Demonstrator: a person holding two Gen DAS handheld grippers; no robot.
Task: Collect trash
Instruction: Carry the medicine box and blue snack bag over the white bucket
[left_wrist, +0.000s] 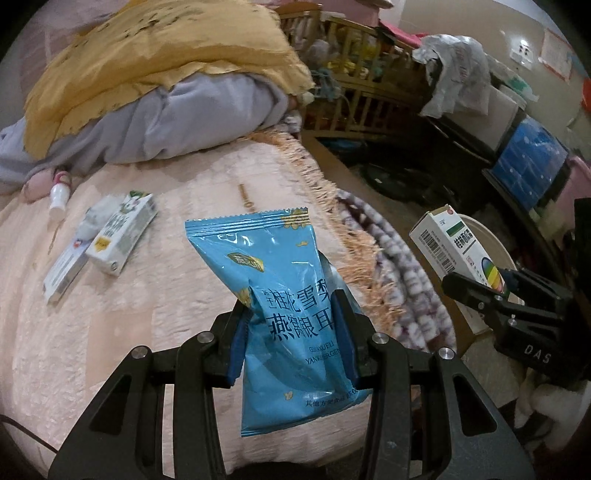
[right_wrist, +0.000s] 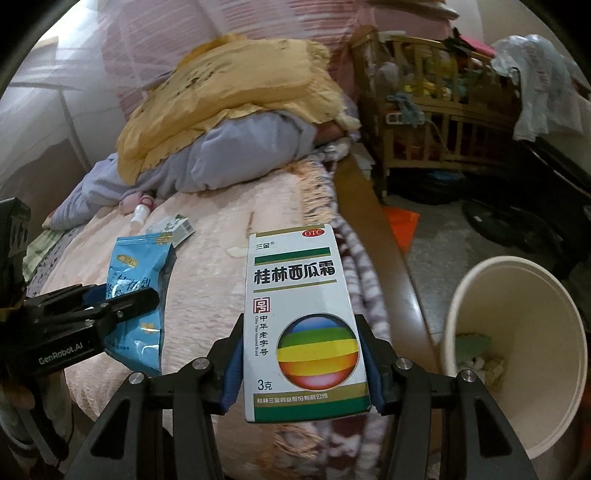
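blue snack packet (left_wrist: 291, 317) sits pinched upright in the left gripper (left_wrist: 293, 332) above the pink bedspread (left_wrist: 147, 314); rightward, the right gripper (right_wrist: 301, 358) clamps a medicine box (right_wrist: 303, 325) beside the waste bin (right_wrist: 517, 295), likely for dropping in. two cartons (left_wrist: 122, 232) remain on the bed.

You have a yellow blanket (left_wrist: 162, 55) piled on grey bedding (left_wrist: 177, 122), with a wooden crib (right_wrist: 436, 110) beyond the bed (left_wrist: 184, 192).
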